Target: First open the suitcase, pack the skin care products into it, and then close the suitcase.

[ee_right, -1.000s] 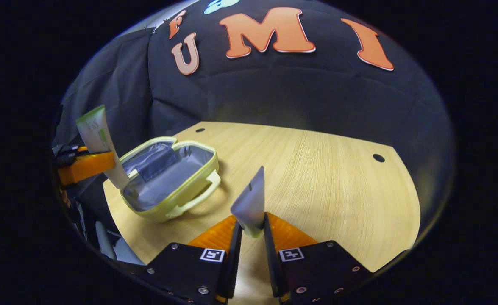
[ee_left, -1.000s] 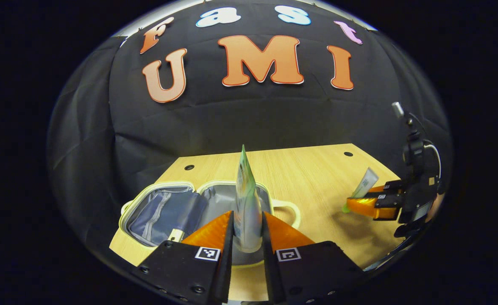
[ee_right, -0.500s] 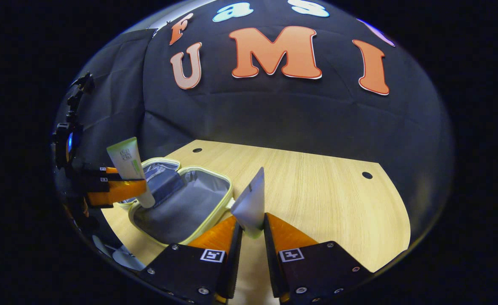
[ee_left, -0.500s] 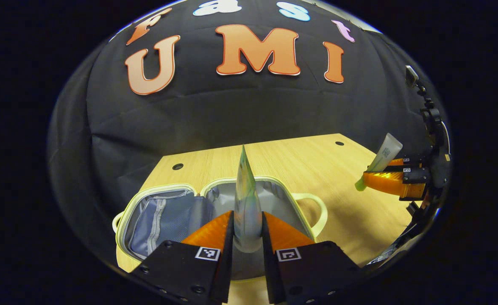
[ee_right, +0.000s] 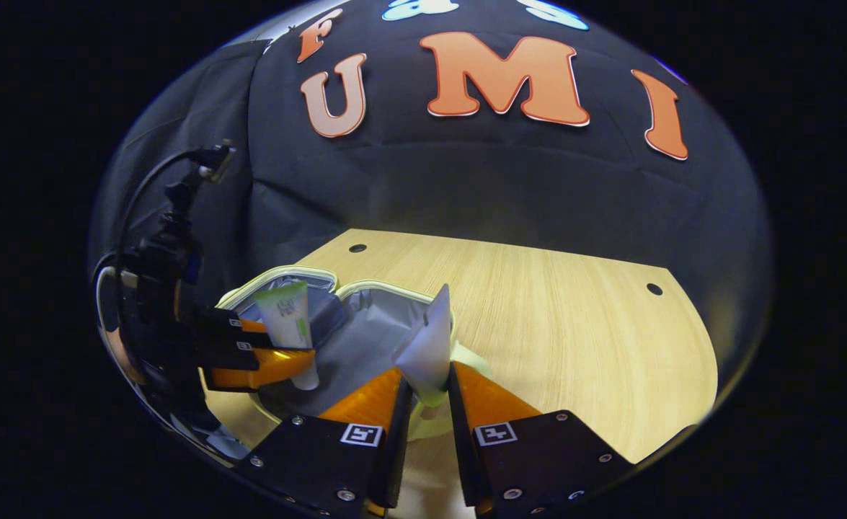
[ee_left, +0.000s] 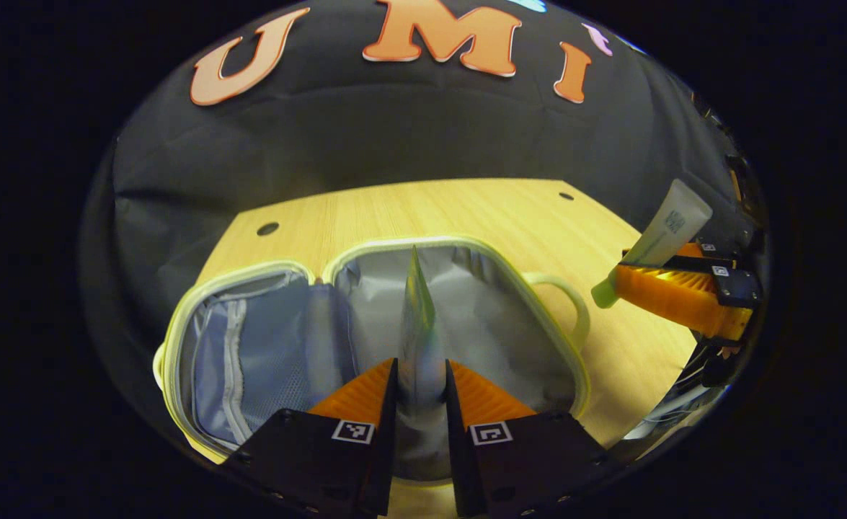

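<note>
The suitcase (ee_left: 481, 324) lies open on the table, pale yellow-green outside, grey lining, with a blue mesh pocket (ee_left: 264, 353) in its left half. My left gripper (ee_left: 421, 367) is shut on a green-and-white tube (ee_left: 417, 310), held upright just above the right half. In the right gripper view that tube (ee_right: 284, 313) and the left gripper (ee_right: 306, 358) hang over the suitcase (ee_right: 355, 346). My right gripper (ee_right: 429, 393) is shut on a grey-white tube with a green cap (ee_right: 429, 342) at the suitcase's near edge. In the left gripper view this tube (ee_left: 672, 223) and the right gripper (ee_left: 621, 277) stand right of the handle (ee_left: 574, 303).
The light wooden table (ee_right: 574, 324) has open room to the right of the suitcase and behind it (ee_left: 466, 209). Small round holes (ee_right: 654, 289) sit near its far corners. The black cloth wall closes off the back.
My left gripper has come forward and down over the open suitcase with its tube. My right gripper has moved left with its tube, up to the suitcase's edge.
</note>
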Motion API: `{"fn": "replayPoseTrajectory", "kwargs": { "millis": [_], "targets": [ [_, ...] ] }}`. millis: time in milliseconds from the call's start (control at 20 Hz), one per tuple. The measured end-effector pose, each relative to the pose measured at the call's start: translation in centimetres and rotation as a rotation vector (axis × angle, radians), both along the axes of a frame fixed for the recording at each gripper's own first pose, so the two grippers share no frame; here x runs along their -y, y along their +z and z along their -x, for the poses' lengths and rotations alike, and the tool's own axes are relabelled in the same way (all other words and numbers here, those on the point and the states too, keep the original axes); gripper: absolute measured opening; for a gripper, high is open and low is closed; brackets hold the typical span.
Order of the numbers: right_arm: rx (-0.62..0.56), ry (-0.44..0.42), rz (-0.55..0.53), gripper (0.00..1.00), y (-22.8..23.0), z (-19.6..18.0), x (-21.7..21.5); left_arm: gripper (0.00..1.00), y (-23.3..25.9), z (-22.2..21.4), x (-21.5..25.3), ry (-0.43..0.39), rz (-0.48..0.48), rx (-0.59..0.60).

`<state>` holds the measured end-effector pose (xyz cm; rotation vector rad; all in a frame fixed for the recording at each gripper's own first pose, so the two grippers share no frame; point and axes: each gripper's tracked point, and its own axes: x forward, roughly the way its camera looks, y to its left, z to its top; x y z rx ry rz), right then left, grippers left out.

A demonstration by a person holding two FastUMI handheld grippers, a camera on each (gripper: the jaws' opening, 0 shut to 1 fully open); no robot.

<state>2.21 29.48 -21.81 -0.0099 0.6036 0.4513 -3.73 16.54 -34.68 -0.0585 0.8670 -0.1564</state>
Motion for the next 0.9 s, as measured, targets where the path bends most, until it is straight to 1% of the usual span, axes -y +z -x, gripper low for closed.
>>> {"fn": "replayPoseTrajectory", "kwargs": {
  "millis": [200, 300, 350, 450, 550, 700, 800, 850, 900],
  "targets": [
    [-0.049, 0.015, 0.013, 0.33, -1.4, -0.2, -2.2, 0.34, -3.8, -0.2, -0.6, -0.011, 0.002, -0.136],
    [-0.075, 0.021, 0.025, 0.33, -2.4, -0.3, -2.8, 0.34, -3.8, -1.1, -0.5, -0.009, 0.000, -0.138],
    [-0.090, 0.020, 0.036, 0.33, -2.9, -0.5, -3.1, 0.35, -3.8, -1.2, -0.8, -0.011, -0.018, -0.152],
    [-0.119, 0.021, 0.042, 0.33, -3.8, -0.8, -3.5, 0.34, -4.1, -2.0, -1.2, 0.009, -0.036, -0.161],
    [-0.155, 0.023, 0.050, 0.33, -4.9, -1.1, -4.0, 0.36, -5.5, -2.6, -1.9, 0.034, -0.060, -0.186],
    [-0.191, 0.041, 0.059, 0.33, -6.4, -1.2, -4.7, 0.38, -5.9, -2.8, -1.6, 0.047, -0.042, -0.191],
    [-0.218, 0.058, 0.059, 0.33, -7.1, -1.1, -5.4, 0.45, -4.9, -2.7, -1.3, 0.048, -0.016, -0.161],
    [-0.228, 0.065, 0.057, 0.28, -7.3, -1.0, -5.6, 0.49, -3.9, -2.6, -1.2, 0.055, -0.001, -0.141],
    [-0.239, 0.077, 0.054, 0.33, -7.4, -0.8, -5.9, 0.61, -2.9, -2.4, -1.5, 0.066, 0.006, -0.120]
  ]
}}
